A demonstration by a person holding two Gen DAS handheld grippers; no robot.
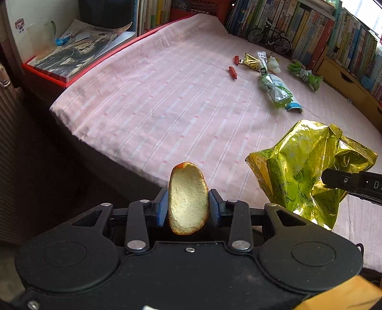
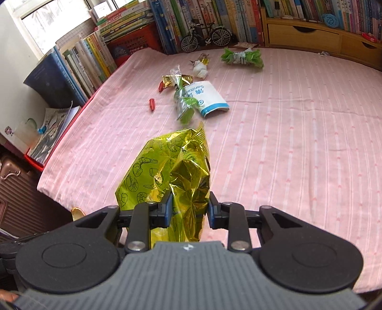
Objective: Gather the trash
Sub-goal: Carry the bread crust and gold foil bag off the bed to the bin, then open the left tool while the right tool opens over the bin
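Peel and foil bag held up over the near edge of the bed.

A piece of orange peel (image 1: pixel 188 199) is pinched between the blue pads of the left claw (image 1: pixel 188 206), pith side up, above the near edge of the pink striped bed (image 1: pixel 155 100). A crumpled yellow-green foil bag (image 2: pixel 172 171) is clamped in the right claw (image 2: pixel 190 211), to the right of the peel. Further wrappers lie far on the bed: two red pieces (image 2: pixel 152 105), a green-and-clear packet (image 2: pixel 185 105), a white-and-blue packet (image 2: pixel 210 99) and a green bundle (image 2: pixel 242 58) near the bookshelves (image 2: pixel 238 16).
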